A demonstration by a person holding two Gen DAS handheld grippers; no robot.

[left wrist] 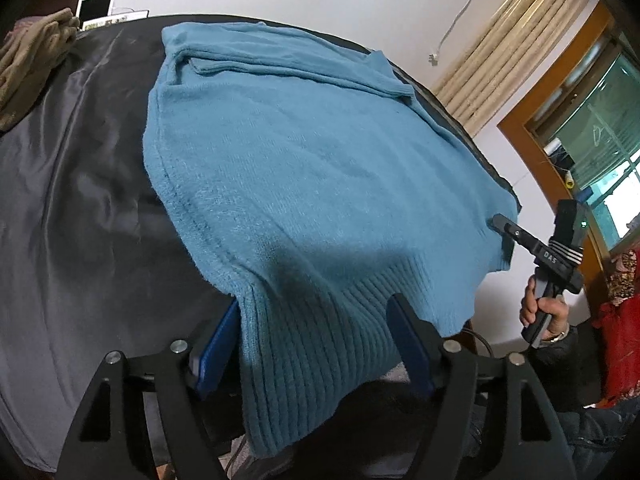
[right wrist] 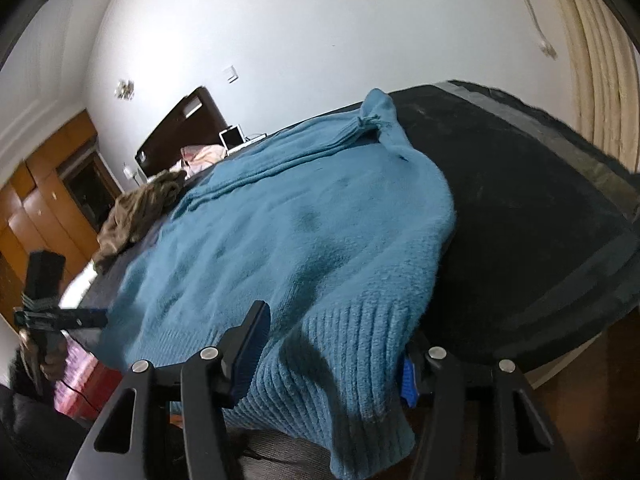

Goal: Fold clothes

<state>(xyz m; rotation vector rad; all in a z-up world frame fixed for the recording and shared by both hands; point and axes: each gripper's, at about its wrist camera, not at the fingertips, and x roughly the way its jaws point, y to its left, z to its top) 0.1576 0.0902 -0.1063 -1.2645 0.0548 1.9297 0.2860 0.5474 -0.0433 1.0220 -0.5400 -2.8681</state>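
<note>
A blue knit sweater (left wrist: 304,168) lies spread on a dark bed cover (left wrist: 76,208), sleeves folded across its far end. Its ribbed hem (left wrist: 320,356) hangs over the near edge. My left gripper (left wrist: 314,304) is open, its blue pads apart on either side of the hem's left part. In the right wrist view the sweater (right wrist: 304,240) fills the middle, and my right gripper (right wrist: 334,332) is open astride the hem's right corner (right wrist: 360,380). Each gripper also shows in the other view, held in a hand: the right gripper (left wrist: 505,227) at the sweater's right edge, the left gripper (right wrist: 92,318) at its left edge.
A crumpled brown garment (left wrist: 32,60) (right wrist: 140,208) lies at the far left of the bed. A white laptop (left wrist: 96,6) stands behind it by a dark headboard (right wrist: 180,128). Curtain (left wrist: 520,52) and window (left wrist: 600,140) are on the right; the cover's bare part (right wrist: 520,220) extends right.
</note>
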